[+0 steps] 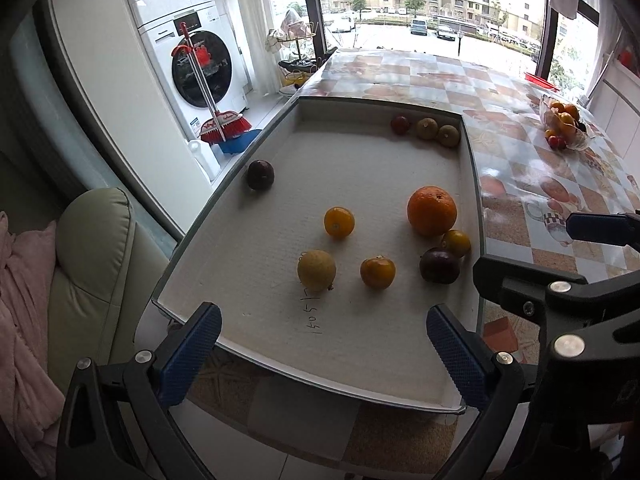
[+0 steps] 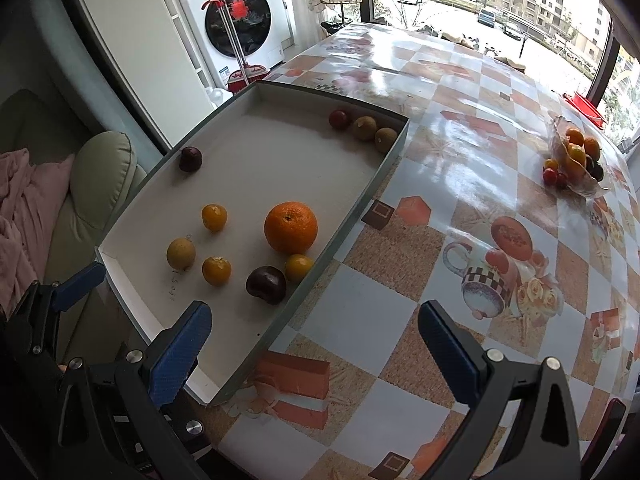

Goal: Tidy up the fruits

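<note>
Nearby: glass bowl (image 2: 580, 168) far right | tray (image 1: 360, 344) wall between | both tools (image 1: 324, 354) (image 2: 316, 350) spread, empty

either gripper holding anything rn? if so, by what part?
Nothing held. The left gripper and right gripper both stand open and empty; all the fruit lies loose in the white tray or the glass bowl.

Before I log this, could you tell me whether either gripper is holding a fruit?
No, both the left gripper and right gripper are open and empty.
</note>
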The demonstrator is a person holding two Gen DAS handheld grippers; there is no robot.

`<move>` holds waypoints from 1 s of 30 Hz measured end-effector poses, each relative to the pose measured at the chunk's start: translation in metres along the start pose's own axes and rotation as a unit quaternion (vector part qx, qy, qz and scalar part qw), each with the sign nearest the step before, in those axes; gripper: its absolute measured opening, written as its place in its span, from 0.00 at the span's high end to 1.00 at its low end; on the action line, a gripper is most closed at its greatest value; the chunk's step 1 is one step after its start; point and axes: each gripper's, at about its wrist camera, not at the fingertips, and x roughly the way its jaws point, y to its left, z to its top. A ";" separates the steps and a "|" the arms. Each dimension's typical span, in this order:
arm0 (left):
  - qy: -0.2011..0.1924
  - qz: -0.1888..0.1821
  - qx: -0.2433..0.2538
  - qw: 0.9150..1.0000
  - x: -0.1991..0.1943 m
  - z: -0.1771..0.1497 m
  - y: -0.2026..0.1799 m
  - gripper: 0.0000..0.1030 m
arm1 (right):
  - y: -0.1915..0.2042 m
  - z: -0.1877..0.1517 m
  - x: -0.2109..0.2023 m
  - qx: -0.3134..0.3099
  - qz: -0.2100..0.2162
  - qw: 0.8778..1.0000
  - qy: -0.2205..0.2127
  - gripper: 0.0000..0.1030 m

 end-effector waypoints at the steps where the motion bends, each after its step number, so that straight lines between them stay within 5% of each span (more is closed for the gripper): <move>1: 0.000 0.001 0.000 1.000 0.000 0.000 0.000 0.00 | 0.000 0.000 0.000 0.001 0.000 1.000 0.000 0.00; 30: 0.006 0.003 0.001 1.000 0.007 0.000 -0.002 0.00 | -0.003 0.001 0.007 0.003 0.000 1.000 0.006 0.00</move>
